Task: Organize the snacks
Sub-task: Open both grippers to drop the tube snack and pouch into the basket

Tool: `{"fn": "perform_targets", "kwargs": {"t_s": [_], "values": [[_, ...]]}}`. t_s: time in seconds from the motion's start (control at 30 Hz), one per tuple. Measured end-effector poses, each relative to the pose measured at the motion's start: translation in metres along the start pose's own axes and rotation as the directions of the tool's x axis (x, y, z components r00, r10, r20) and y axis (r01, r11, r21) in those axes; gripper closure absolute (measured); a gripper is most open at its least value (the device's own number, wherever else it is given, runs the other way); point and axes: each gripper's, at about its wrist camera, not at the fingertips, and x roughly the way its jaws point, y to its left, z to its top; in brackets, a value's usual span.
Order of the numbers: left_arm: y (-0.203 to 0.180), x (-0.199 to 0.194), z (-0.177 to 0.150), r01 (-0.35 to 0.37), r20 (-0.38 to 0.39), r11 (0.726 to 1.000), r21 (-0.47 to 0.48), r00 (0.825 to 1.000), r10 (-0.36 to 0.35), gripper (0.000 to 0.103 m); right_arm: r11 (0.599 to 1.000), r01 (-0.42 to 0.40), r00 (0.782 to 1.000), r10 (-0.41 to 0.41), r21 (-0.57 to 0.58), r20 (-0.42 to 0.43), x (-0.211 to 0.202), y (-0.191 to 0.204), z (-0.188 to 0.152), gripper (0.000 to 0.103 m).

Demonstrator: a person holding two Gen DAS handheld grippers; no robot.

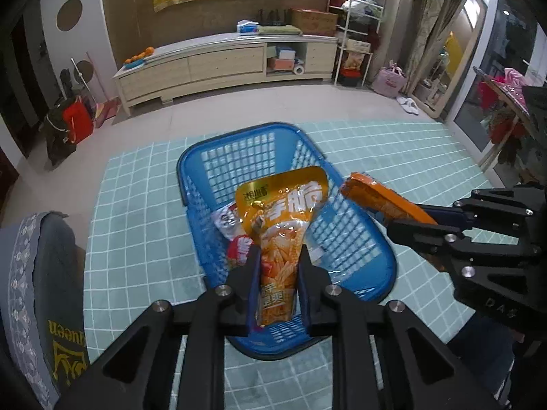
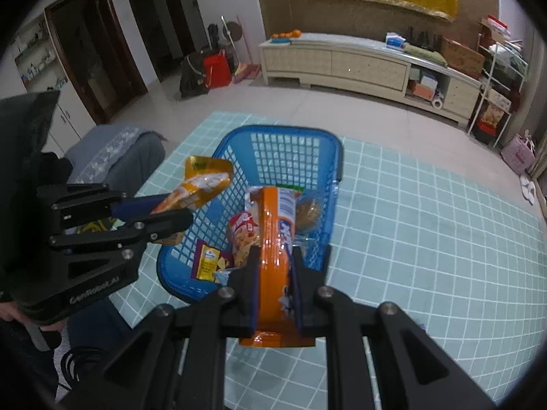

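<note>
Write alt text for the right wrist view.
The right gripper clamps an orange snack pack above a blue basket holding other snacks on a pale green checked mat. At left, the left gripper holds a yellow chip bag.

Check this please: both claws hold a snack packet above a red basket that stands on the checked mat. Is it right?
Only the colour is wrong: the basket is blue, as both wrist views show. The left claw and the right claw each do hold a packet above it, and it stands on the checked mat.
</note>
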Motion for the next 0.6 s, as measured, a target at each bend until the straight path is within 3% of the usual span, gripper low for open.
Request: {"fn": "perform_targets", "kwargs": {"t_s": [0.2, 0.37, 0.6], "values": [[0.005, 0.015, -0.007, -0.011, -0.024, 1.0, 0.014, 1.0, 0.011, 0.081, 1.0, 0.008, 0.998, -0.007, 0.017, -0.055, 0.028, 0.005, -0.001, 0.083], [0.014, 0.025, -0.011, 0.02, -0.037, 1.0, -0.02, 0.999, -0.021, 0.081, 0.999, 0.016, 0.997, -0.014, 0.034, -0.079, 0.038, 0.002, 0.0, 0.083], [0.011, 0.028, -0.016, 0.024, -0.053, 1.0, -0.011, 0.998, -0.025, 0.055, 0.998, 0.051, 0.996, -0.048, 0.036, -0.08, 0.043, 0.008, -0.001, 0.083]]}}
